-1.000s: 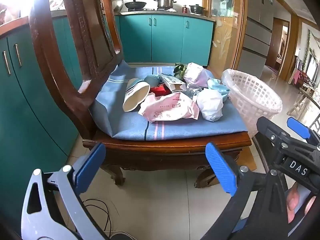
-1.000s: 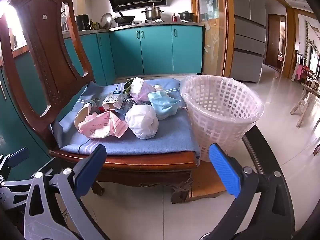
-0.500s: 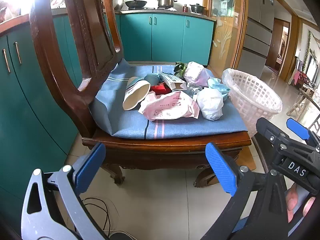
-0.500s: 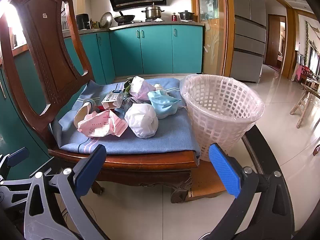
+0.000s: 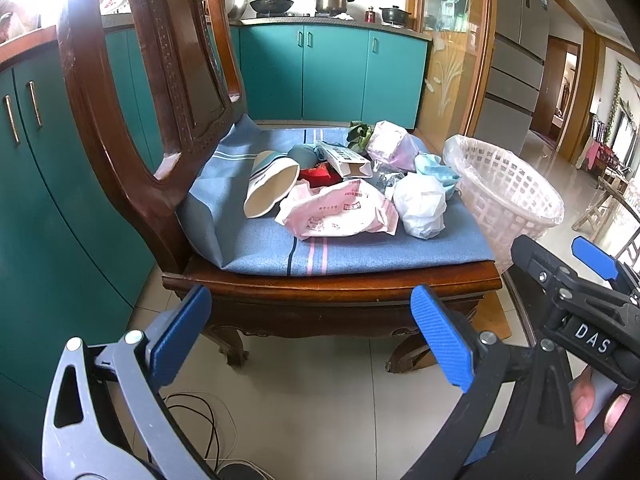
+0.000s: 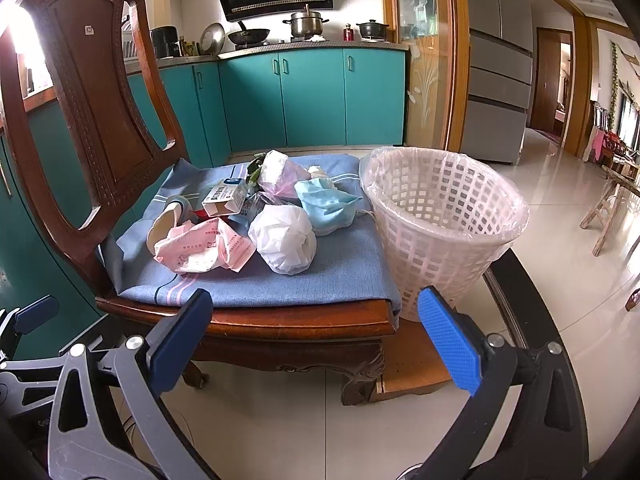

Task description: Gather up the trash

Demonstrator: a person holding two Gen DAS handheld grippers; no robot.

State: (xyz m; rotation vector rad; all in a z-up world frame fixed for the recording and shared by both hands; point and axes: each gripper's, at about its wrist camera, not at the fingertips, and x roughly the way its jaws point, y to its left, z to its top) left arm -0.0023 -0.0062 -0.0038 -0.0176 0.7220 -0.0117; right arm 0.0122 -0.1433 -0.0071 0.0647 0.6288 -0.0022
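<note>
Left wrist view: the left claw [image 5: 308,338] hangs spread and empty, slightly nearer the chair [image 5: 332,284] than before; the trash pile [image 5: 344,188] is untouched.

Right wrist view: the right claw [image 6: 316,340] is spread too, with the basket [image 6: 440,236] just beside the seat, so collecting hasn't begun.

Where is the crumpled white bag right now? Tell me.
In the right wrist view the crumpled white bag lies on the chair's blue cushion, between the pink wrapper and the white basket, in front of the blue mask.
</note>
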